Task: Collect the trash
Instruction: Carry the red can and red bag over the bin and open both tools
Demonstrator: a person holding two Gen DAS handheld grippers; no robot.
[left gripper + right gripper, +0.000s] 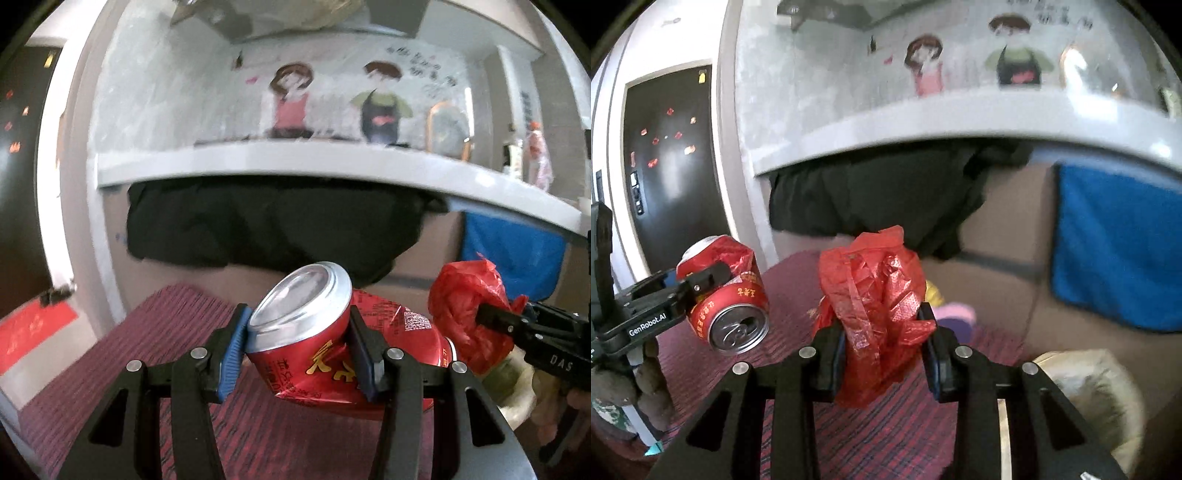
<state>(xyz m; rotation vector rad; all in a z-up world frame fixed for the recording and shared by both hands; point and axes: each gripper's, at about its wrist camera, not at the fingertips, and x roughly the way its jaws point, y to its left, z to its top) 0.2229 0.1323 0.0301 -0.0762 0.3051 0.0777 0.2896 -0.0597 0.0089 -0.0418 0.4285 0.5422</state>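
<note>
Mural-painted grey wall (207, 85) with two cartoon figures fills the upper half of both views, above a white ledge (295, 158) and a black cloth (258, 229) hanging under it. Lower down spreads a dark red striped woven mat (155, 350), with a blue cloth (1115, 243) at the right (draped on something brownish). Centre of the right wrist view, the right gripper (882, 347) pinches a crumpled red plastic bag (875, 295), held clear of the mat. Smallest, the dented red drink can (314, 332) sits lower centre in the left wrist view, clamped sideways between the left gripper (295, 347) pads.
</note>
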